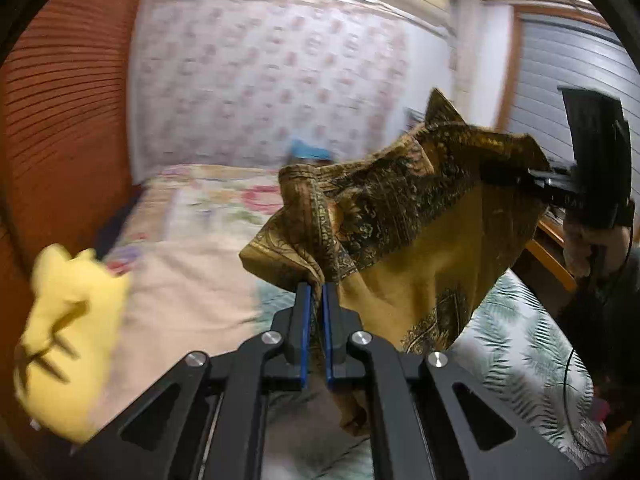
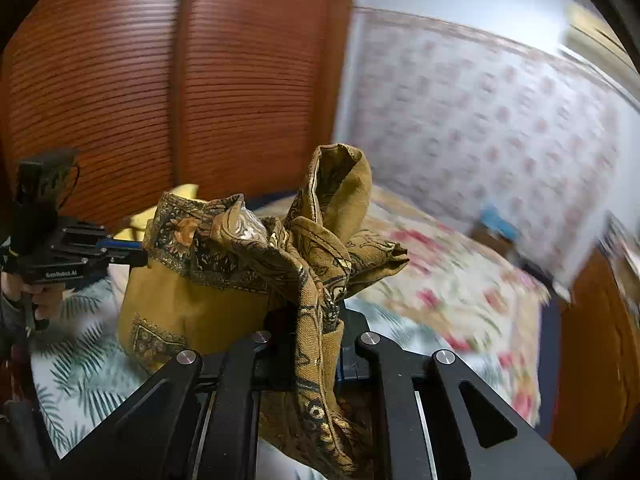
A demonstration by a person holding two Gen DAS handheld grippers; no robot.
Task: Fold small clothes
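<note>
Both the left gripper (image 1: pixel 316 292) and right gripper (image 2: pixel 320 312) clamp the patterned mustard garment (image 1: pixel 420 208), held aloft over the bed (image 1: pixel 192 280); pull its bunched edge taut before lowering flat.

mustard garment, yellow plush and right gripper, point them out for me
mustard garment (image 1: pixel 436 236), left wrist view, on the plain mustard panel below the patterned border
yellow plush (image 1: pixel 68 344), left wrist view, on its body
right gripper (image 1: pixel 524 174), left wrist view, at its fingertips, shut on the garment's edge
</note>
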